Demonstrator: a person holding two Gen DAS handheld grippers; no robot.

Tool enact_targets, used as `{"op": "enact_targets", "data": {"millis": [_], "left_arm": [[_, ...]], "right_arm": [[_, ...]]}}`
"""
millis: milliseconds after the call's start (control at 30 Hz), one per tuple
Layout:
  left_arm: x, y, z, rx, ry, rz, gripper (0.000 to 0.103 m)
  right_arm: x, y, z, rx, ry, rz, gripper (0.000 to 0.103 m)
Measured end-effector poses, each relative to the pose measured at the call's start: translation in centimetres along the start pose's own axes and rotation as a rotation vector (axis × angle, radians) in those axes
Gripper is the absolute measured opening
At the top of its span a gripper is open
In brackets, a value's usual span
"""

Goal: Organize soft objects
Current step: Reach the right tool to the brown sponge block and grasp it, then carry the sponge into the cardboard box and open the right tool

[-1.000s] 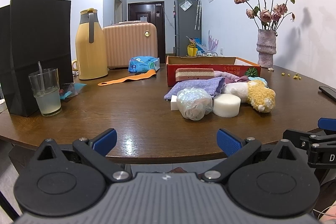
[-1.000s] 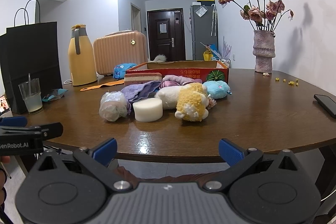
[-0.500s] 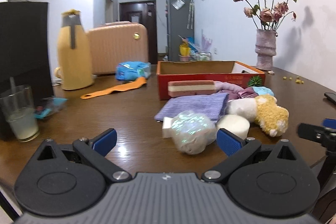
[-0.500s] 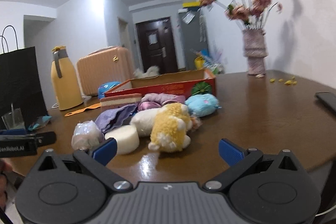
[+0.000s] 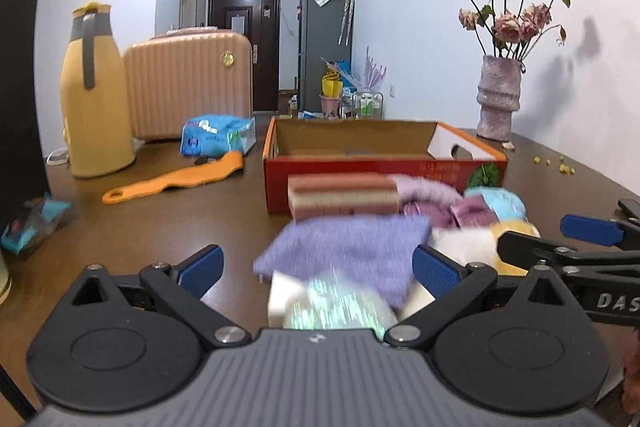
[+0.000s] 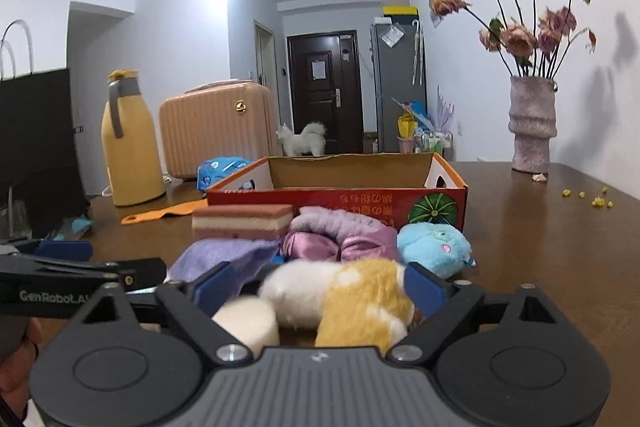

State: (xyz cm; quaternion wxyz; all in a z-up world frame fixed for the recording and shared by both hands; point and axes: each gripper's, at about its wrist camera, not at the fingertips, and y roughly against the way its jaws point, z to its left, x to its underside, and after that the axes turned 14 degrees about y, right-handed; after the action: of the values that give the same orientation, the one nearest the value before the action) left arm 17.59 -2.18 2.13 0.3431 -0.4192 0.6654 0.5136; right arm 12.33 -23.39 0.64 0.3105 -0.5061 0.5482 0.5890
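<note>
Two grippers work over one round wooden table (image 6: 540, 251). The left gripper (image 5: 316, 269) has its blue pads spread wide, with nothing pressed between them. The right gripper (image 6: 316, 287) is closing its jaws from wide, and the yellow-and-white plush toy (image 6: 352, 299) lies between the pads, not visibly squeezed.

The soft pile sits just ahead of both grippers, in front of one open red cardboard box (image 6: 348, 187). It counts one lilac towel (image 5: 348, 247), one striped layered sponge (image 6: 242, 221), one pink-purple satin-and-fleece bundle (image 6: 340, 235), one light blue plush (image 6: 434, 245), one round white sponge (image 6: 250, 319) and one plastic-wrapped ball (image 5: 336, 307).

The ball and towel are smeared by motion in the left view, and the gripper body cuts off the ball's lower part. A white block (image 5: 280, 297) beside the ball is too blurred to identify.

Farther off to the left stand one yellow thermos jug (image 5: 94, 99), one peach suitcase (image 5: 188, 83), one blue tissue pack (image 5: 216, 135) and one orange strap (image 5: 176, 177). Ahead to the right stands one vase of dried roses (image 6: 532, 123). One white dog (image 6: 302, 139) stands on the floor beyond the box.
</note>
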Motion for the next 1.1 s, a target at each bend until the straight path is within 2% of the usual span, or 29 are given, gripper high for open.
{"op": "enact_targets", "data": {"millis": [67, 133, 233, 300, 367, 400, 433, 500, 567, 600, 667, 800, 1100], "left_arm": [[-1.5, -1.3, 0.3, 0.005, 0.020, -0.005, 0.100], [-3.2, -2.9, 0.9, 0.014, 0.064, 0.014, 0.094], [-5.7, -5.8, 2.0, 0.025, 0.152, 0.082, 0.086], [-7.0, -7.9, 2.9, 0.031, 0.212, 0.135, 0.084], [-7.9, -10.0, 3.7, 0.036, 0.262, 0.197, 0.077], [-8.2, -11.1, 4.2, 0.041, 0.283, 0.230, 0.072], [-8.4, -12.2, 4.7, 0.047, 0.310, 0.271, 0.060], [-8.4, -14.1, 6.0, 0.090, 0.383, 0.362, 0.048], [-8.1, -15.6, 7.8, 0.148, 0.495, 0.435, 0.043], [-7.9, -16.0, 8.6, 0.175, 0.538, 0.457, 0.035], [-7.8, -16.2, 9.2, 0.191, 0.563, 0.462, 0.033], [-8.4, -14.6, 8.3, 0.176, 0.526, 0.428, 0.032], [-10.6, -6.9, 4.6, 0.265, 0.435, 0.304, 0.032]], "right_arm": [[-1.0, -0.8, -0.9, -0.029, -0.024, -0.005, 0.078], [-2.2, -1.8, -1.5, -0.055, -0.032, -0.014, 0.073], [-4.1, -4.5, -2.1, -0.100, -0.045, 0.009, 0.071], [-5.4, -7.0, -2.3, -0.160, -0.087, 0.047, 0.071], [-6.3, -9.6, -1.8, -0.214, -0.099, 0.070, 0.066], [-6.7, -11.1, -1.5, -0.225, -0.100, 0.088, 0.065], [-6.9, -12.4, -1.2, -0.236, -0.105, 0.102, 0.064], [-6.9, -14.7, -1.1, -0.258, -0.146, 0.135, 0.058], [-6.5, -16.8, -1.3, -0.281, -0.207, 0.191, 0.044], [-6.1, -17.6, -1.5, -0.296, -0.249, 0.227, 0.043], [-5.6, -18.2, -1.4, -0.308, -0.284, 0.243, 0.041], [-5.9, -17.7, -0.9, -0.305, -0.279, 0.233, 0.038], [-8.4, -9.3, -2.0, -0.272, -0.264, 0.077, 0.038]]}}
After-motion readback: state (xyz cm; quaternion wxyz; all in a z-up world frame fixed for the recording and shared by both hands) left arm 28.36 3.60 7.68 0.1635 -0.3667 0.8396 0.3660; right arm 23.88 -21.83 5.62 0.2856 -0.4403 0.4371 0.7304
